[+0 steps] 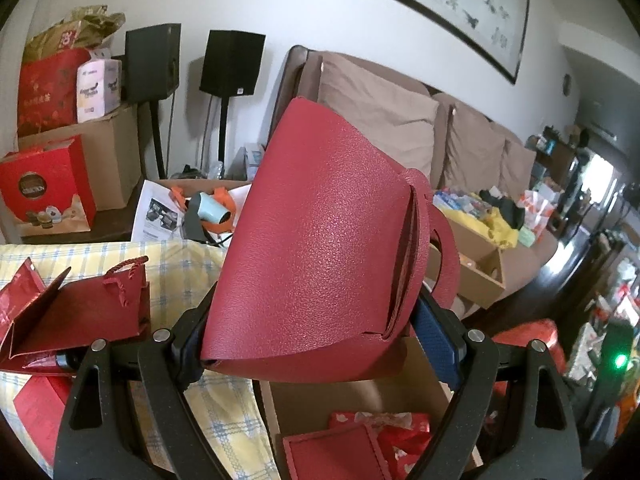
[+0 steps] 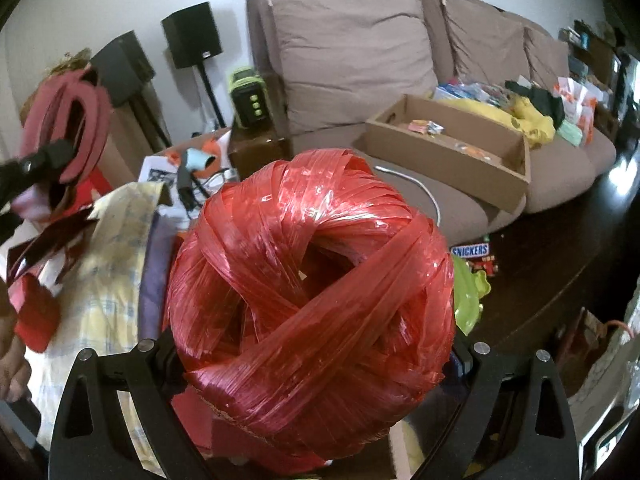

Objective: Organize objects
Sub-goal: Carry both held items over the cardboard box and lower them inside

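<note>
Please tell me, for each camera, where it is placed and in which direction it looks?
Left wrist: on the left tongs, facing forward and slightly down at the red bag they grip; sofa behind.
Right wrist: on the right tongs, facing forward and down at the twine ball they grip; the left tongs show at left.
Shared: sofa, speakers, hair dryer, cardboard tray.

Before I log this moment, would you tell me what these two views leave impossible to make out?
- Left wrist view: the red handbag held in the left tool hides the cardboard box behind it; the box's contents are cut off by the lower edge.
- Right wrist view: the red twine ball in the right tool fills the centre and covers whatever lies below.
- Right wrist view: the red handbag at far left is blurred.
</note>
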Demonstrator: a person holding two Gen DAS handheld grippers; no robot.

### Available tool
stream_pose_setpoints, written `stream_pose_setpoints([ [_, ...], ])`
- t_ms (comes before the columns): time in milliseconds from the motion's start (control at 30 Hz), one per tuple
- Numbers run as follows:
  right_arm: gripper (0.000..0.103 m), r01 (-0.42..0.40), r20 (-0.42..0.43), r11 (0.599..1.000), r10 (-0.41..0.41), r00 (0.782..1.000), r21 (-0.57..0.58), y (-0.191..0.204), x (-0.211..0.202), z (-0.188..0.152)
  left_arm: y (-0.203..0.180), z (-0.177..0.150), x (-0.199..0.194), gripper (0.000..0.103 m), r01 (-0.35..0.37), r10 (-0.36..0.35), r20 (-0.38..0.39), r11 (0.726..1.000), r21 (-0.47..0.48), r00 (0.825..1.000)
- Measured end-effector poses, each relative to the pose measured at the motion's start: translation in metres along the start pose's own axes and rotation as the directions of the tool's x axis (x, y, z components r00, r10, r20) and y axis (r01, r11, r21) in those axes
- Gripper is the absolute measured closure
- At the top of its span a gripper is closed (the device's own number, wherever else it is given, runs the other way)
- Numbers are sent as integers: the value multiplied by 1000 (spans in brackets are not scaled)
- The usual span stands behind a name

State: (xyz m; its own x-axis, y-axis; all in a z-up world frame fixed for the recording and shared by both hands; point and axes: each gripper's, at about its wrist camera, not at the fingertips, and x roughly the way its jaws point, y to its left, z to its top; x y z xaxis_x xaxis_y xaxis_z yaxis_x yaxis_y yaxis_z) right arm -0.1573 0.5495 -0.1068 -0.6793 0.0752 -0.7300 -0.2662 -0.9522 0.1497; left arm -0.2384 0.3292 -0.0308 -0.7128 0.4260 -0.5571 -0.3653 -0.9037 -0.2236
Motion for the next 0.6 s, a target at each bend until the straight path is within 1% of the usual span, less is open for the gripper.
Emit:
stream_pose_setpoints([
  [100,7,-15,35,1000,15,999,11,-3,-9,11,2,2,-1,17,-10,10,5,1000,-18,1000],
  [133,7,-13,44,1000,12,999,9,-3,-13,14,3,3,-2,17,-2,2,7,1000,-25,1000],
  [267,7,-5,59,1000,5,998,-4,3,-19,25,6,5,-5,17,-1,1,14,1000,-27,1000],
  [367,7,15,57,1000,-13,998,-27,10,-18,30,7,3,-3,17,0,0,7,1000,-25,1000],
  [433,7,46,63,997,-42,997,-60,17,-15,33,8,2,0,17,0,0,4,999,-35,1000],
  [467,7,49,70,996,-43,997,-79,22,-14,35,9,1,2,17,-1,1,2,999,-39,1000],
  [600,7,17,57,996,-12,998,-84,27,-8,35,11,-3,10,17,-6,5,-20,999,-39,1000],
])
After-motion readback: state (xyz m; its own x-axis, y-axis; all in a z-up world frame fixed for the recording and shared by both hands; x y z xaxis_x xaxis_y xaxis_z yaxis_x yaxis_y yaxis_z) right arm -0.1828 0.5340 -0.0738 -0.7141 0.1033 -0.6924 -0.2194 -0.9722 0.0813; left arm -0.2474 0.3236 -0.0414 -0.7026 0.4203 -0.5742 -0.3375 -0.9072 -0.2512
